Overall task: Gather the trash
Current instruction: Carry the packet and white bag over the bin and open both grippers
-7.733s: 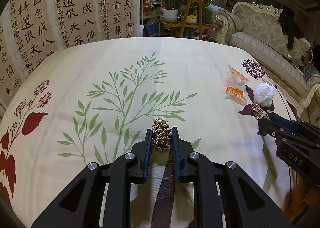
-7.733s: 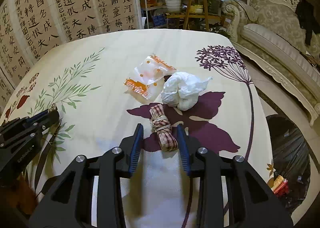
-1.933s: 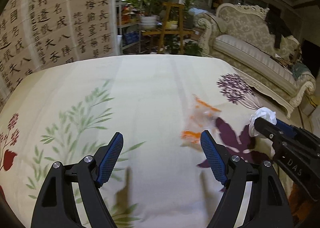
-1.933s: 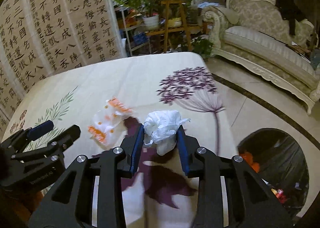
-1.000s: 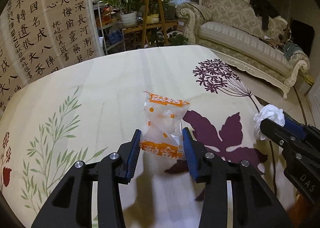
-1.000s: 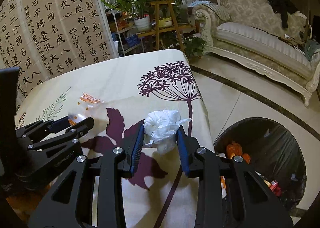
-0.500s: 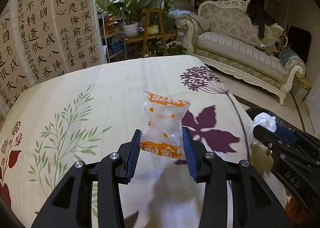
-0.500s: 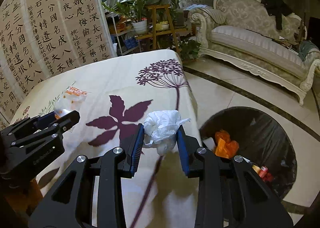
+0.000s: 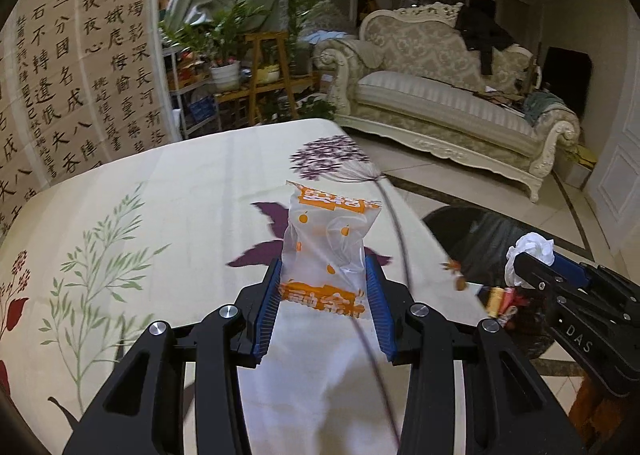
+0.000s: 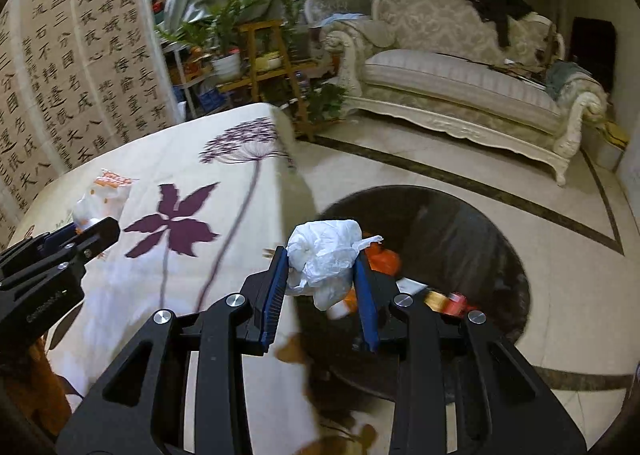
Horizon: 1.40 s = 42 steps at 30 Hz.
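right gripper point(image 10: 322, 279) fingers cover the near rim of the bin point(image 10: 460, 231); litter just past its fingertips too small and blurred to identify. tablecloth point(image 9: 168, 215) beneath the left gripper point(image 9: 324, 295) fingers smeared, cut off below.

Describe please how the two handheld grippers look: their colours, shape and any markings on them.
Both the left gripper and the right gripper are matte black, with angular linkage arms that have cut-out slots and silver round pivot bolts. The fingers carry blue ribbed pads on their inner faces. The right gripper's side bears white letters "DAS". No cables show.
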{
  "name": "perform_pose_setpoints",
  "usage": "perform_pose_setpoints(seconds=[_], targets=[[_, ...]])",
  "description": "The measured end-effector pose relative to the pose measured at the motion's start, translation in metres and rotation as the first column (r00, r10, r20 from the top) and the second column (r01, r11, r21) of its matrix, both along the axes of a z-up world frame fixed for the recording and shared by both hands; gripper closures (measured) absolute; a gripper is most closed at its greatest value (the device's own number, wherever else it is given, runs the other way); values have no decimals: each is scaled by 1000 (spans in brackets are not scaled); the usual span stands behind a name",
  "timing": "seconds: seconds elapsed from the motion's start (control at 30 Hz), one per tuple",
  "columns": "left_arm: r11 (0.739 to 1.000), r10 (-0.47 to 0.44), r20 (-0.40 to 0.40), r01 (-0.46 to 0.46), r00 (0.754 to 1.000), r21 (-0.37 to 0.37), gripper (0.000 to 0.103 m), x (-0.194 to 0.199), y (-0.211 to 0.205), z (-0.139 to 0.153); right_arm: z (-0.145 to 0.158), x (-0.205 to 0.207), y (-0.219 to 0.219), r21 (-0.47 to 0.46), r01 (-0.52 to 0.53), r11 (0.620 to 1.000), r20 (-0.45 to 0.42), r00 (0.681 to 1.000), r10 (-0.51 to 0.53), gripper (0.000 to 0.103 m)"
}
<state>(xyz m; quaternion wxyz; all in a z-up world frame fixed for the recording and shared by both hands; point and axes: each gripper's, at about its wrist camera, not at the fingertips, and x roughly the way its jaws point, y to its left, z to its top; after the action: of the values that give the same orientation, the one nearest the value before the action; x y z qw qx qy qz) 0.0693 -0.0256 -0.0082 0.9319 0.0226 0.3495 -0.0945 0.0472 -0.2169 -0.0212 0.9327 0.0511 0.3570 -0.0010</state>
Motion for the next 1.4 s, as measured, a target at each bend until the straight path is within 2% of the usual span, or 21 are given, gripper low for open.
perform_pose_setpoints(seconds=[0.33,0.6,0.87,1.4], targets=[[995,-102,16,102,995,-2,61,-14,-42,2,-1,-25,-43,-11,112,994,10,994,-112,71],[988,-152,9,152,988,-3,61,-18,-70,-6,-2,-32,-59,-6,154,988,17,988,-153,71],[986,-167,24,167,986,12,61,-3,-97,-12,-7,-17,-68,-20,159,987,29,987,-159,71],[982,-175,-26,176,984,65,61,41,-142,-33,-21,23,-91,-29,198,980,33,980,-197,69]])
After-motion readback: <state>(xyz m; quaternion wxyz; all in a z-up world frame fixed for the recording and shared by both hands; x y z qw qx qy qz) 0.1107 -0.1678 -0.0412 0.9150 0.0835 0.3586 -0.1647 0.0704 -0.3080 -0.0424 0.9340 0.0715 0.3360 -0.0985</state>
